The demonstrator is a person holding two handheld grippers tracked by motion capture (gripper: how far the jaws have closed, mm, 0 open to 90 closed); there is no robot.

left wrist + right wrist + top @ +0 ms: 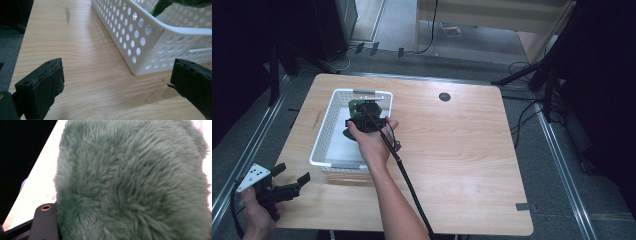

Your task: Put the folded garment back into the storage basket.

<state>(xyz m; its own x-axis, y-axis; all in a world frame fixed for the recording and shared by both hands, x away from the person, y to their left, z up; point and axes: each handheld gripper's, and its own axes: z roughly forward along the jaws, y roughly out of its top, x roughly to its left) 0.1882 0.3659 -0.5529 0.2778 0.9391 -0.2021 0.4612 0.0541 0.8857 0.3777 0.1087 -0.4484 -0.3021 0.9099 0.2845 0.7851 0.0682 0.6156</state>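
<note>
A white perforated basket (323, 145) stands on the left half of the wooden table (462, 150). Over its far end my right gripper (362, 111) points down into it, shut on a green plush toy (353, 106). In the right gripper view the toy's fur (130, 182) bulges past the left jaw and hides the right one. My left gripper (292, 173) is held low at the table's near left corner, open, with nothing between its fingers. In its own view the left gripper (117, 82) faces the basket's near corner (150, 37), with a bit of the green toy (160, 6) above the rim.
A black cable (407, 180) trails from the right gripper across the table toward the near edge. A round grommet hole (444, 96) sits at the back middle. A grey tape patch (523, 206) lies near the front right corner. Dark stands and floor rails flank the table.
</note>
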